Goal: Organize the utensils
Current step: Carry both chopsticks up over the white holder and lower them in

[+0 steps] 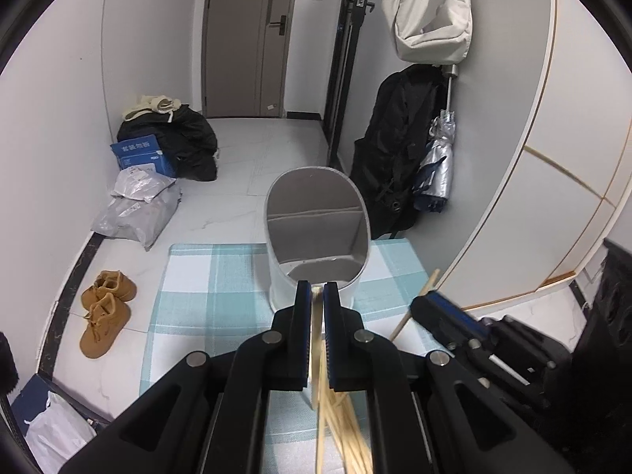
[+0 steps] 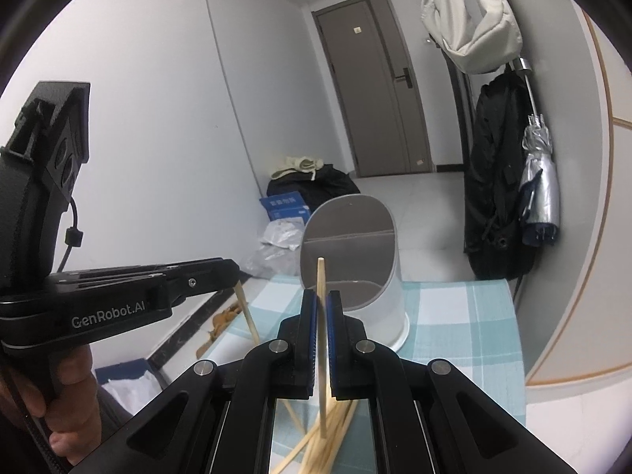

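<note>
Gripping one chopstick [image 2: 322, 316] in right tool [image 2: 322, 296], another [image 1: 316, 339] in left tool [image 1: 316, 288], both clamped shut above pile [image 2: 324, 438] on table [image 2: 454, 316], near holder [image 2: 355, 260]. Risk: thin sticks pivoting, missing rim.

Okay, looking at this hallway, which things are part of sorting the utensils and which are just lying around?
Part of the job:
- left claw, shut on a chopstick
- right claw, shut on a chopstick
- loose chopsticks
- white holder
- checked cloth

Lying about:
- brown shoes
- blue box
- umbrella
- white bag
</note>
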`<state>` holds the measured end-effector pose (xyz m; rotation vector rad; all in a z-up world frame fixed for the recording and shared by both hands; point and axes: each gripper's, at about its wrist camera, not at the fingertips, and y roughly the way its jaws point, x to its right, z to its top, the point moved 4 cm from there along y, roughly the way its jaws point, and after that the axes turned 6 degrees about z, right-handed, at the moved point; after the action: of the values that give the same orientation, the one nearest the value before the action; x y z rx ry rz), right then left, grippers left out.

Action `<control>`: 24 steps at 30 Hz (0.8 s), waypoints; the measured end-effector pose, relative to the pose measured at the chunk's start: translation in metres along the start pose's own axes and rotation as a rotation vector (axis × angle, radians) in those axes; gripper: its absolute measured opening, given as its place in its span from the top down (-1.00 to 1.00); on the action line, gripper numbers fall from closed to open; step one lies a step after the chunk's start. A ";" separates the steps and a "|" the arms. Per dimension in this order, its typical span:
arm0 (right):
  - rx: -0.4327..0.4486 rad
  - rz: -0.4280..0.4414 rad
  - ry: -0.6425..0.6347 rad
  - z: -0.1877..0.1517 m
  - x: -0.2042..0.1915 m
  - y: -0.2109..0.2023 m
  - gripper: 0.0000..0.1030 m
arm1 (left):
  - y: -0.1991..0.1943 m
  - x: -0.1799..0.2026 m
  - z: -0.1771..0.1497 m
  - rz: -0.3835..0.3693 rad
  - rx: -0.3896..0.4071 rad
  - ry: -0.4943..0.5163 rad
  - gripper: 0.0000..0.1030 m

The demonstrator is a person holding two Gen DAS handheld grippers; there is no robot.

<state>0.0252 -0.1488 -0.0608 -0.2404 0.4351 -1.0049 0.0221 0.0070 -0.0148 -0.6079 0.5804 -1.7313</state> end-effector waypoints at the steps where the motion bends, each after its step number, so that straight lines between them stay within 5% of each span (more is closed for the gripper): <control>1: -0.005 -0.002 0.002 0.000 0.000 0.000 0.92 | -0.001 0.000 0.003 -0.003 0.000 -0.002 0.96; 13: 0.024 0.006 0.013 0.041 0.002 -0.008 0.92 | -0.026 0.004 0.050 -0.061 0.026 0.003 0.96; 24: 0.086 0.031 -0.007 0.141 0.004 -0.011 0.92 | -0.035 -0.001 0.123 -0.103 0.097 -0.029 0.96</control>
<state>0.0831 -0.1583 0.0679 -0.1597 0.3869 -0.9899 0.0792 0.0071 0.1000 -0.6019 0.4489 -1.8333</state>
